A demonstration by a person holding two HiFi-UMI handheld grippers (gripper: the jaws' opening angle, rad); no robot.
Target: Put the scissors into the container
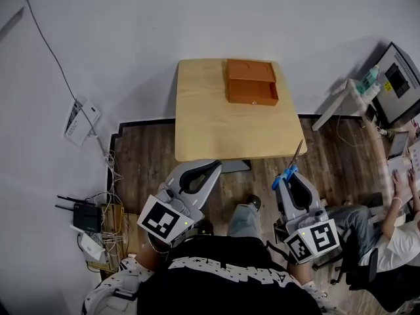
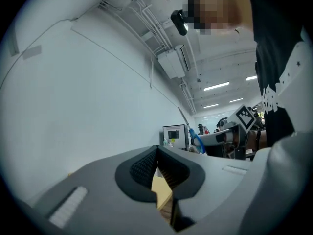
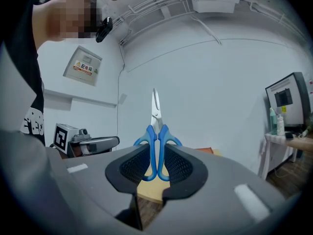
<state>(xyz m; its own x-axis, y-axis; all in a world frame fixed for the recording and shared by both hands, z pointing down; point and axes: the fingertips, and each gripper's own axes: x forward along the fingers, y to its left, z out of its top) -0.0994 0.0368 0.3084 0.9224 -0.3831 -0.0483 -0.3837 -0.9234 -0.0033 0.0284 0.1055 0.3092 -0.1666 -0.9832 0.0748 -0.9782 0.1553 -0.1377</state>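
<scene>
Already the scissors (image 3: 157, 140) are off the table (image 1: 216, 133): the right gripper (image 3: 157, 156) has its jaws clenched on the blue handles, and the closed blades stand up and out past the jaw tips. In the head view this gripper hangs before the near right corner of the table, over the wooden floor (image 1: 141, 159), with the blade tips just reaching over the table's near edge. The left gripper (image 2: 157, 153) has its jaws pressed together with nothing between them; it hangs before the near edge of the table, a little left of the middle.

The container (image 1: 252, 81), an orange-brown open box, sits at the far edge of the table, toward the right side, and I see nothing inside it. So, in my judgement, the picking up is done. What is left is to carry the scissors across the table, bring them over the box and let them go inside.
</scene>
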